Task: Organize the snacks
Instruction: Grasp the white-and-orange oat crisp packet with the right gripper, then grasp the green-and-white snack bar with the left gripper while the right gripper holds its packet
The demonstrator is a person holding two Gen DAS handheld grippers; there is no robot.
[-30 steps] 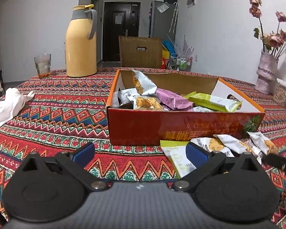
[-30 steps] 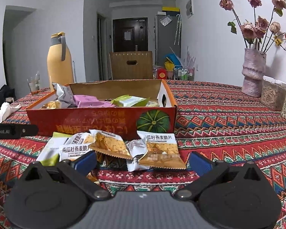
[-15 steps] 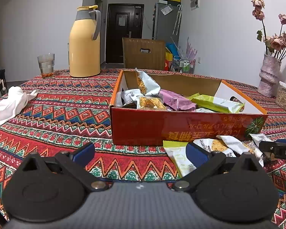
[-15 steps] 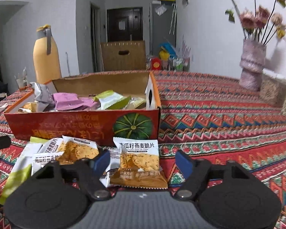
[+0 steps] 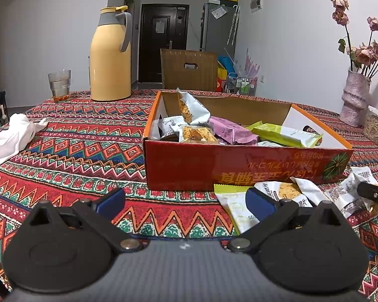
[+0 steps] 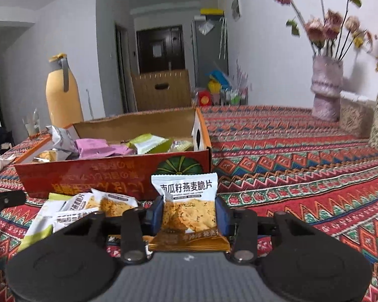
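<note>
The right hand-held gripper (image 6: 189,214) is closing its jaws on an oat-crisp packet (image 6: 187,210) standing upright, long axis vertical, label end up, just before the red box (image 6: 93,176). The left hand-held gripper (image 5: 186,201) is hovering open above the worktop (image 5: 75,151).

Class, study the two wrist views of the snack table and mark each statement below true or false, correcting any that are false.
1. The red cardboard box already holds a pink snack packet. True.
2. The right gripper has nothing between its fingers. False: a white-and-orange crisp packet sits between its closing jaws.
3. The yellow thermos jug lies on its side. False: it stands upright.
4. The left gripper is open and holds nothing. True.
5. A crumpled white cloth lies inside the box. False: it lies on the patterned tablecloth.
</note>
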